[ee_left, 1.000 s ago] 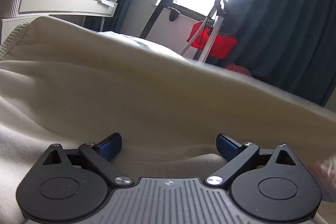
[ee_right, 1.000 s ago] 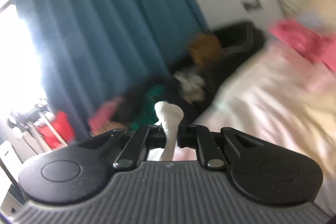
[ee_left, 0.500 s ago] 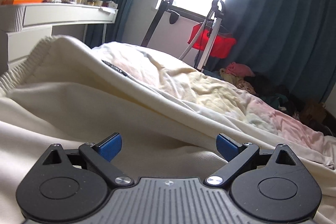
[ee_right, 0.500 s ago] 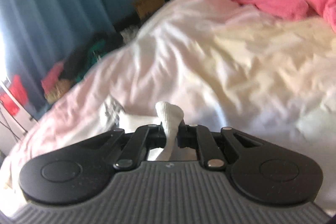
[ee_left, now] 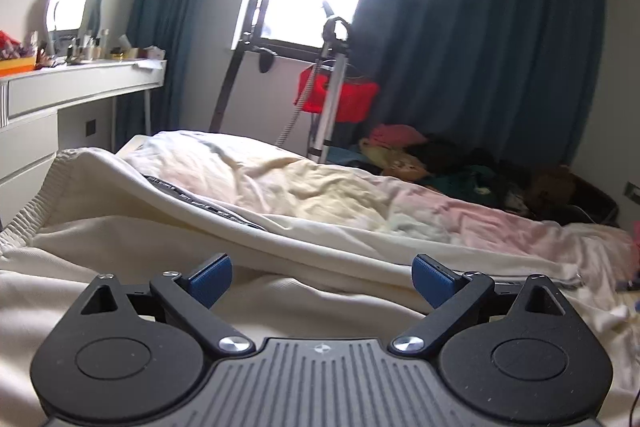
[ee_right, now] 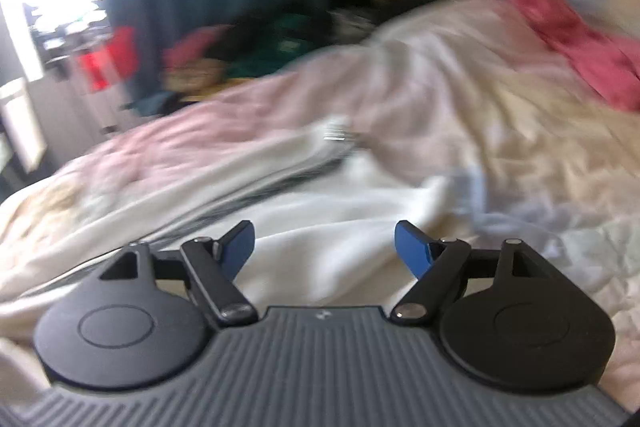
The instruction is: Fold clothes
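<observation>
Home bedroom: bed (ee_left: pixel 320 195), dressing table (ee_left: pixel 80 87)

A bed (ee_left: pixel 500 227) fills both views, covered by a rumpled quilt (ee_right: pixel 460 75) in pale pink and cream. A cream garment (ee_left: pixel 200 227) with a ribbed hem lies spread across the near side, one fold doubled over. A pink cloth (ee_right: pixel 572 39) sits bunched at the far end.
</observation>
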Tool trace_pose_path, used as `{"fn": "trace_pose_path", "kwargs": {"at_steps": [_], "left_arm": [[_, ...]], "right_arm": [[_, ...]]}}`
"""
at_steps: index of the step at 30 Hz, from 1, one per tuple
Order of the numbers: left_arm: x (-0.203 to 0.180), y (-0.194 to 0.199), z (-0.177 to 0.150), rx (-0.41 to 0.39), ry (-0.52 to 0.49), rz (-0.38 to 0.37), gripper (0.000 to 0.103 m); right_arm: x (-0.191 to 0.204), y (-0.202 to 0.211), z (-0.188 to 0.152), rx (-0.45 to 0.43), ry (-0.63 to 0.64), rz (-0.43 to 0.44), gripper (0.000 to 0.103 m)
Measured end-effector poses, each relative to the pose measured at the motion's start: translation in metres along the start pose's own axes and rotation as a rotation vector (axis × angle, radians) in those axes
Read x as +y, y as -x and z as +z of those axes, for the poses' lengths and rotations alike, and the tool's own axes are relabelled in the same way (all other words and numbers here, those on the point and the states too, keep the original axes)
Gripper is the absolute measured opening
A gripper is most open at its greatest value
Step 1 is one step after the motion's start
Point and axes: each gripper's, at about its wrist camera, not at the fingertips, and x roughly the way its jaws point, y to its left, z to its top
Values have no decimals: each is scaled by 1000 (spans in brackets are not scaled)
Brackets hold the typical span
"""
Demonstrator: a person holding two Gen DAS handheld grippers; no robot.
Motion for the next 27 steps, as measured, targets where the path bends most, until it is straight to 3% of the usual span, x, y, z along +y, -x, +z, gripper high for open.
{"fn": "trace_pose_path", "kwargs": {"at_steps": [5, 9, 14, 17, 27], "left_arm": [[-8, 26, -4, -9, -29, 13, 98], [-13, 50, -8, -16, -84, 7, 98], [-22, 72, -12, 3, -81, -40, 98], [-30, 74, -16, 22, -108, -51, 98], [-35, 52, -30, 89, -123, -44, 98]], "right_arm": [[59, 66, -25, -55, 88, 160, 79], [86, 107, -42, -74, 143, 225, 79], [98, 142, -79, -82, 151, 263, 79], [107, 148, -98, -68, 222, 250, 79], [106, 145, -97, -104, 236, 246, 79]]}}
